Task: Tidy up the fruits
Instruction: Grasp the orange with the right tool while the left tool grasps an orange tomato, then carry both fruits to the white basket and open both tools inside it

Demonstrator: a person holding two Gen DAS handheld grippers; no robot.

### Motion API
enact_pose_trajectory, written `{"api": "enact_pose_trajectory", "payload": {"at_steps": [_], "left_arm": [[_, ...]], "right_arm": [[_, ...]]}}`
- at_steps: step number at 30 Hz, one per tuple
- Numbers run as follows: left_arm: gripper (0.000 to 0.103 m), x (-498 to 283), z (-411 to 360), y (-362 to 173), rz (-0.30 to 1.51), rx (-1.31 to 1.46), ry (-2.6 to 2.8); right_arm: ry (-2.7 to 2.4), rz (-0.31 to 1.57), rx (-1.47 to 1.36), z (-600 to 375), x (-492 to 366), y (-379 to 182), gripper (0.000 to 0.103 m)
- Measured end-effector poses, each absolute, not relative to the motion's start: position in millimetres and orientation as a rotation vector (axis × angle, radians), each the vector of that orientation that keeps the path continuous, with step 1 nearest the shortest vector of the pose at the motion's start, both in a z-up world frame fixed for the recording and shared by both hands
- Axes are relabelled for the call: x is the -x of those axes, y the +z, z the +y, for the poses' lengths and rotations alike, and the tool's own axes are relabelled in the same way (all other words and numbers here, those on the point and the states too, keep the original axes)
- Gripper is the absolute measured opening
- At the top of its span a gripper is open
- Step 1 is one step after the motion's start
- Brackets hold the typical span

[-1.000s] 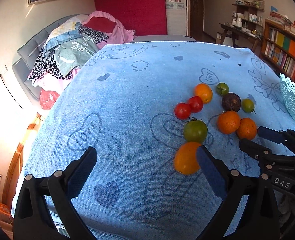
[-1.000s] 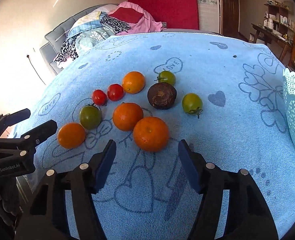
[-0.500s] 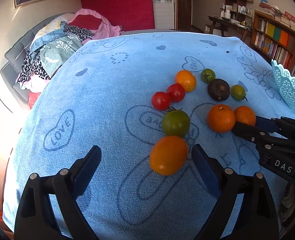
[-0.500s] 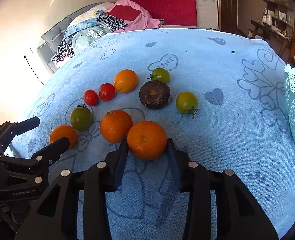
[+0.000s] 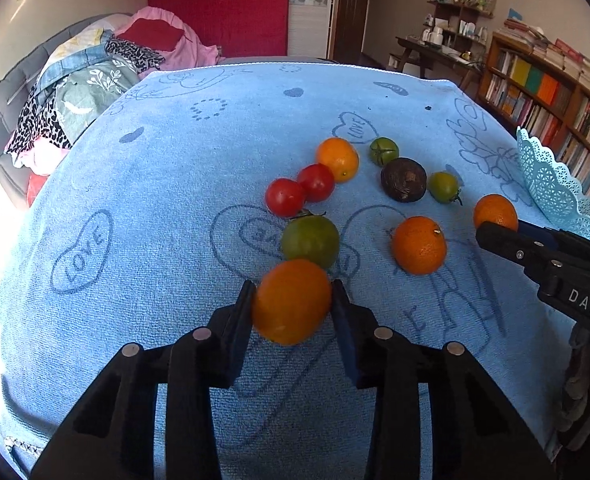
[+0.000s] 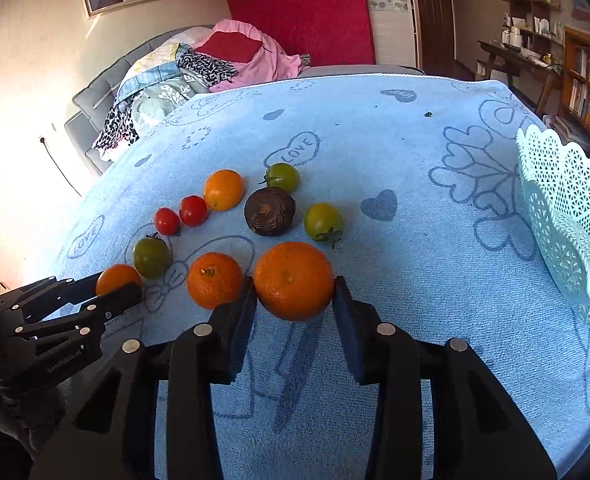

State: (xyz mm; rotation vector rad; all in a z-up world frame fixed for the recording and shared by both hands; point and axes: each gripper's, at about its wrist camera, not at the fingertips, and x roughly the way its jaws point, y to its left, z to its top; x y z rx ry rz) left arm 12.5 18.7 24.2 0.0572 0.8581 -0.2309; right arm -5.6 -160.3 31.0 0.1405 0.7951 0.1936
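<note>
Findings, both grippers:

L gripper (image 5: pixel 292 307): jaws have just been closing, from fully spread 1 s ago to pinching the smooth orange fruit (image 5: pixel 291 307) now. Pads touch it on both sides. The fruit sits at the near end of the group, touching the big green tomato (image 5: pixel 310 241); cannot tell whether it is off the blue towel (image 5: pixel 155 208) yet.

R gripper (image 6: pixel 294 307): jaws also closed within the last sec, from part spread to clamped on the large tangerine (image 6: pixel 293 280). A second tangerine (image 6: pixel 214 280) lies just beside its L pad, apparently touching it.

Not picked: two red tomatoes (image 5: pixel 299 190), far orange fruit (image 5: pixel 337 159), dark brown fruit (image 5: pixel 403 179), two small green tomatoes (image 5: pixel 383 151).

White lace basket (image 6: pixel 571 224) stands at the R edge of the towel, well apart from the group. No fruit visible in it; interior mostly hidden.

Assessment: approach done, both grips made at approx the same time. Task is early, with most fruit not yet sorted. Next prob. lift and carry to the basket.

Risks: R lift may nudge the neighbouring tangerine; smooth round fruit could slip in L pads.
</note>
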Motion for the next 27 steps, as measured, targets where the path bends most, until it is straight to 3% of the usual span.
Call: {"api": "enact_pose_trajectory", "payload": {"at_steps": [14,27], "left_arm": [[0.038,-1,-5,69,0.754,-0.102,-0.251],[0.038,-11,-96,109,0.666,-0.18,-0.39]], "right_arm": [[0.109,0.675,-0.206,-211,32,73,0.04],[-0.081,0.579,-0.353,-301,54,105,0.04]]}}
